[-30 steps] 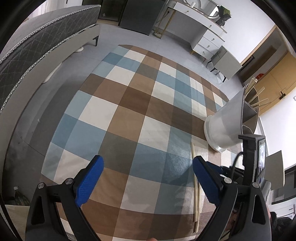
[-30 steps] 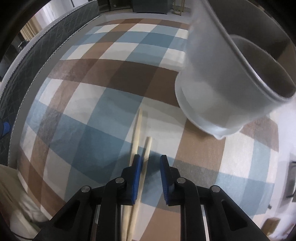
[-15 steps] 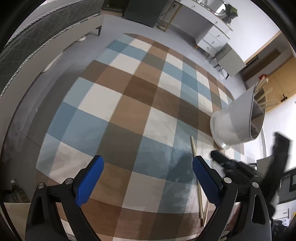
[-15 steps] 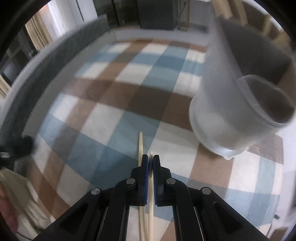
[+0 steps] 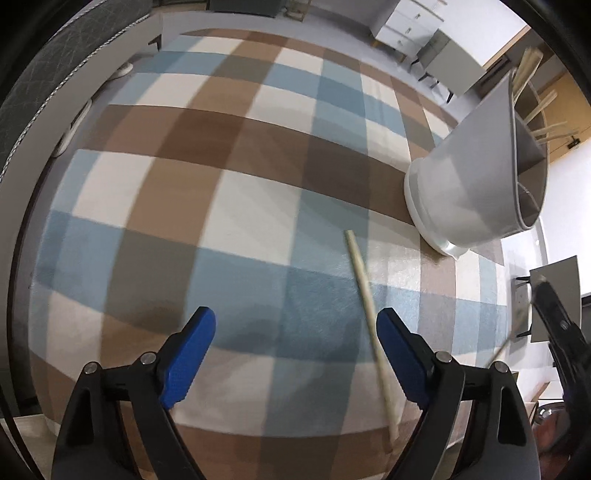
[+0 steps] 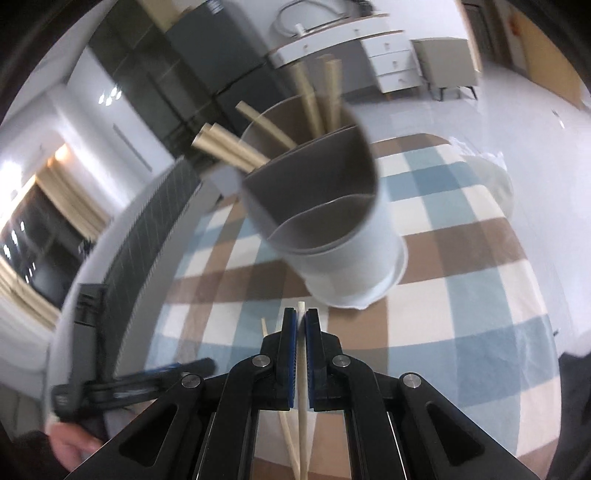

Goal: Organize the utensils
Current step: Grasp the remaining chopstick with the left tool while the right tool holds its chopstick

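The right gripper (image 6: 301, 325) is clamped on one chopstick (image 6: 302, 369), apparently lifted near the holder (image 6: 347, 266), while the left gripper (image 5: 295, 332) gapes over another chopstick (image 5: 365, 295) lying on the checked cloth (image 5: 221, 184).

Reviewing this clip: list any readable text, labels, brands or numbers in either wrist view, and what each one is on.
No readable text in either view.
The holder, the chopsticks in it and the chopstick in the right gripper show no print.
The checked cloth and the left gripper carry no marks.
A red spot on the far wall is too blurred to tell.
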{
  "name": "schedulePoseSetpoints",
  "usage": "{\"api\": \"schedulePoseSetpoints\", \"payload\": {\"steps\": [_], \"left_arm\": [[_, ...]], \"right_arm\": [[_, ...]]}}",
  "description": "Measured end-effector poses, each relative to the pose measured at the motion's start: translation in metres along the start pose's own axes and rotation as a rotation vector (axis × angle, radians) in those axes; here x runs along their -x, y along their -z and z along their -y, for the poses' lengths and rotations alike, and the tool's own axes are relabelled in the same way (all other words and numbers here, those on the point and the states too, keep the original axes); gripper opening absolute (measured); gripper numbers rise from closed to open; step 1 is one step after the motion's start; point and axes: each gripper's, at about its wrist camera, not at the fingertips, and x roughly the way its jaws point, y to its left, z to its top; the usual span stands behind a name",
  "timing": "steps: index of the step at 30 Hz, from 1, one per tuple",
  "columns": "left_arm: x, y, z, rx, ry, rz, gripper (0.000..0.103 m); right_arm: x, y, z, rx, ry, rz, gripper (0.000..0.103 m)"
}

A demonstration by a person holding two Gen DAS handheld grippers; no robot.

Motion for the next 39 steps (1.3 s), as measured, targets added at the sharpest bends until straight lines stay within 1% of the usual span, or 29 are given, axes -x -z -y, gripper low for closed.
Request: {"api": "schedulePoseSetpoints", "payload": {"steps": [3, 5, 6, 7, 9, 10, 11, 13, 15, 16, 17, 18, 19, 20, 23, 25, 27, 29, 30, 36, 37, 39], "left_arm": [[-0.010, -0.009, 0.018, -0.013, -0.013, -0.021, 0.081], [-0.017, -0.016, 0.032, -0.031, -0.049, -0.034, 0.080], [-0.020, -0.018, 0.036, -0.035, -0.054, -0.039, 0.080], [-0.024, -0.020, 0.041, -0.038, -0.066, -0.047, 0.077], [-0.031, -0.023, 0.045, -0.034, -0.096, -0.059, 0.067], [-0.033, -0.023, 0.047, -0.030, -0.119, -0.058, 0.058], [-0.036, -0.021, 0.048, -0.023, -0.146, -0.059, 0.051], [-0.037, -0.019, 0.051, -0.020, -0.172, -0.049, 0.050], [-0.037, -0.017, 0.056, -0.033, -0.191, -0.045, 0.046], [-0.037, -0.017, 0.058, -0.045, -0.209, -0.041, 0.039], [-0.038, -0.016, 0.061, -0.063, -0.247, -0.039, 0.031], [-0.038, -0.016, 0.062, -0.066, -0.250, -0.039, 0.027], [-0.037, -0.016, 0.062, -0.060, -0.242, -0.045, 0.016], [-0.038, -0.017, 0.063, -0.060, -0.244, -0.050, 0.003], [-0.037, -0.015, 0.060, -0.039, -0.232, -0.065, 0.001], [-0.040, -0.018, 0.060, -0.029, -0.200, -0.066, 0.001], [-0.038, -0.015, 0.056, -0.033, -0.184, -0.065, 0.001], [-0.030, -0.009, 0.052, -0.032, -0.163, -0.036, 0.001], [-0.029, -0.009, 0.059, -0.033, -0.153, -0.030, 0.001], [0.003, 0.008, 0.047, -0.047, -0.085, 0.044, 0.001], [0.008, 0.010, 0.044, -0.050, -0.079, 0.063, 0.001], [0.022, 0.017, 0.036, -0.043, -0.040, 0.106, 0.001]], "right_arm": [[0.009, -0.001, 0.009, -0.017, -0.009, 0.023, 0.004], [0.014, -0.002, 0.012, -0.022, -0.012, 0.034, 0.004], [0.015, -0.001, 0.013, -0.024, -0.012, 0.037, 0.004], [0.016, 0.000, 0.013, -0.027, -0.013, 0.040, 0.004], [0.018, -0.001, 0.017, -0.039, -0.020, 0.044, 0.004], [0.019, -0.002, 0.019, -0.049, -0.025, 0.048, 0.004], [0.020, -0.003, 0.022, -0.056, -0.028, 0.053, 0.004], [0.023, -0.003, 0.026, -0.067, -0.025, 0.062, 0.004], [0.026, -0.004, 0.029, -0.085, -0.030, 0.066, 0.004], [0.027, -0.004, 0.031, -0.092, -0.032, 0.067, 0.004], [0.028, -0.004, 0.032, -0.097, -0.035, 0.067, 0.004], [0.028, -0.004, 0.033, -0.104, -0.038, 0.068, 0.004], [0.029, -0.004, 0.033, -0.105, -0.039, 0.070, 0.004], [0.030, -0.005, 0.034, -0.104, -0.038, 0.073, 0.004], [0.033, -0.006, 0.033, -0.101, -0.037, 0.084, 0.004], [0.035, -0.006, 0.032, -0.088, -0.031, 0.093, 0.004], [0.036, -0.006, 0.031, -0.072, -0.022, 0.100, 0.004], [0.038, -0.005, 0.032, -0.072, -0.017, 0.105, 0.004], [0.038, -0.005, 0.032, -0.073, -0.015, 0.106, 0.004], [0.041, -0.001, 0.027, -0.040, 0.002, 0.117, 0.004], [0.042, 0.001, 0.024, -0.029, 0.006, 0.120, 0.004], [0.044, 0.002, 0.022, -0.018, 0.006, 0.128, 0.004]]}}
